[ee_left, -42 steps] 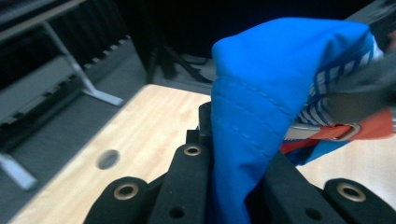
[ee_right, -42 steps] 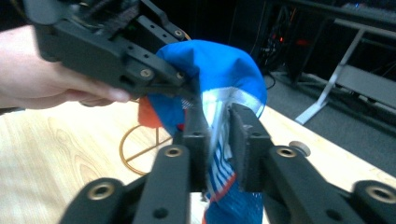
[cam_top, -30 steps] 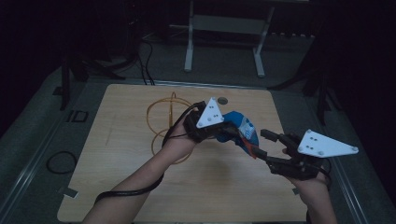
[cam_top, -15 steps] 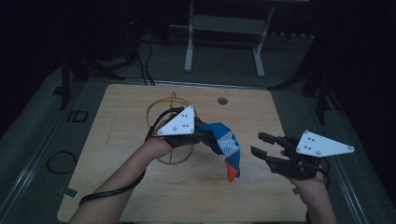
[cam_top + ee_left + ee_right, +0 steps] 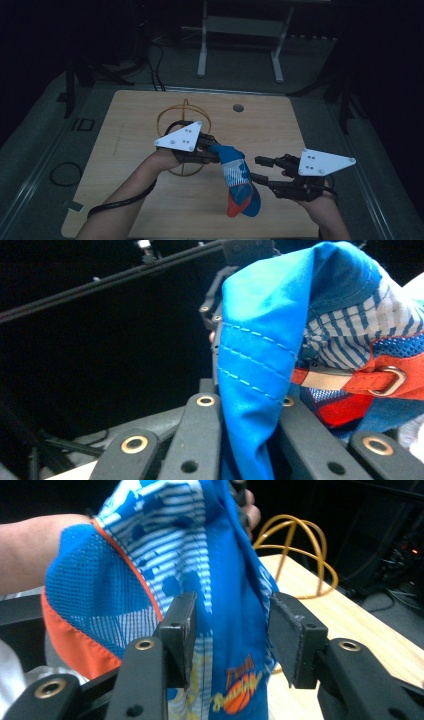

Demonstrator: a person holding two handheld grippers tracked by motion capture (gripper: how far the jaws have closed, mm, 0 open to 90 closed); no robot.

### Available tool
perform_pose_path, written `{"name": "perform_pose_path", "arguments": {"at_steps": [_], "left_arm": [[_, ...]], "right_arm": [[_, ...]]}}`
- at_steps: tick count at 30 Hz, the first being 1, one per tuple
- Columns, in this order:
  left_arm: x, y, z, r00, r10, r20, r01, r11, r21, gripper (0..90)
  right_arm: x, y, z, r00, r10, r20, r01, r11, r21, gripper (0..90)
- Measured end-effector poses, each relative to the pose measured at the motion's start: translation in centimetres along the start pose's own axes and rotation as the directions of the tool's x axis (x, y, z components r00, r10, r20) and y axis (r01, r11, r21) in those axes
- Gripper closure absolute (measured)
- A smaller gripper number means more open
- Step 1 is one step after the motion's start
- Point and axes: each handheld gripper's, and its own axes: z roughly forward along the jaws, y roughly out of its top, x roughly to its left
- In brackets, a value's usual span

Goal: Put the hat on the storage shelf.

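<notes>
Left claw (image 5: 212,150) is clamped on the blue brim edge of the cap (image 5: 239,181); the left gripper view shows the fabric pinched between the jaws (image 5: 250,405). The cap hangs from that grip at lower centre of the high view, above the worktop (image 5: 280,120), crown and orange trim pointing down. It looks to hang clear of the wood, though I can't be sure from this angle.

Right claw (image 5: 262,169) sits just right of the cap in the high view, jaws spread. In the right gripper view the cap (image 5: 200,570) fills the gap between the two pads (image 5: 287,630), with space left on the right-hand pad, so no second grip yet.

The yellow wire frame (image 5: 182,122) stands on the worktop behind the left hand (image 5: 167,157), upper centre-left. It's empty and apart from the cap.

Progress, my read: pickup is done, one-handed hold is stable. Left to do: close the right claw on the crown, then spread or reshape the cap and place it, possibly over the wire frame. Roughly a third in.
</notes>
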Motion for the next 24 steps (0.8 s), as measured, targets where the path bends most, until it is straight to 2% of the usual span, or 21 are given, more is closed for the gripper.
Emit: {"name": "perform_pose_path", "arguments": {"at_steps": [6,7,9,11,12,13,14,18,24], "left_arm": [[0.0,0.0,0.6,1.0000,0.007,-0.003,-0.007,0.9999,-0.007,89.4],[0.0,0.0,0.6,1.0000,0.005,-0.003,-0.005,0.9999,-0.010,89.4],[0.0,-0.1,0.6,1.0000,0.004,0.004,-0.004,0.9998,-0.017,89.4],[0.0,-0.1,0.7,1.0000,0.001,0.000,-0.001,0.9999,-0.012,89.4],[0.0,-0.2,0.7,1.0000,0.003,-0.001,-0.003,1.0000,-0.004,89.4],[0.0,-0.3,0.6,1.0000,0.001,-0.001,-0.001,1.0000,0.000,89.4],[0.0,-0.4,0.5,1.0000,-0.005,-0.003,0.005,1.0000,-0.002,89.4],[0.1,-0.8,0.0,0.9993,-0.034,-0.015,0.034,0.9994,0.003,89.1],[0.0,-0.7,-0.9,0.9982,-0.050,-0.034,0.051,0.9980,0.036,88.5]], "right_arm": [[0.1,-0.1,1.0,0.9988,-0.001,-0.048,0.002,0.999,0.033,55.1],[0.1,-0.2,1.2,0.9986,-0.004,-0.052,0.006,0.999,0.042,58.9],[0.1,-0.4,1.5,0.9987,-0.011,-0.049,0.014,0.998,0.065,60.3],[0.1,-0.5,1.7,0.9987,-0.013,-0.049,0.017,0.997,0.081,70.2],[0.1,-0.6,1.8,0.9988,-0.016,-0.046,0.019,0.996,0.082,75.3],[0.1,-0.5,1.9,0.9992,-0.014,-0.038,0.017,0.996,0.086,85.9],[0.2,-0.5,1.9,0.9997,-0.015,-0.018,0.017,0.996,0.091,89.5],[0.2,-0.3,1.8,0.9994,-0.014,0.032,0.011,0.995,0.095,90.0],[-0.4,0.0,1.1,0.9982,0.005,0.061,-0.009,0.998,0.067,90.0]]}}
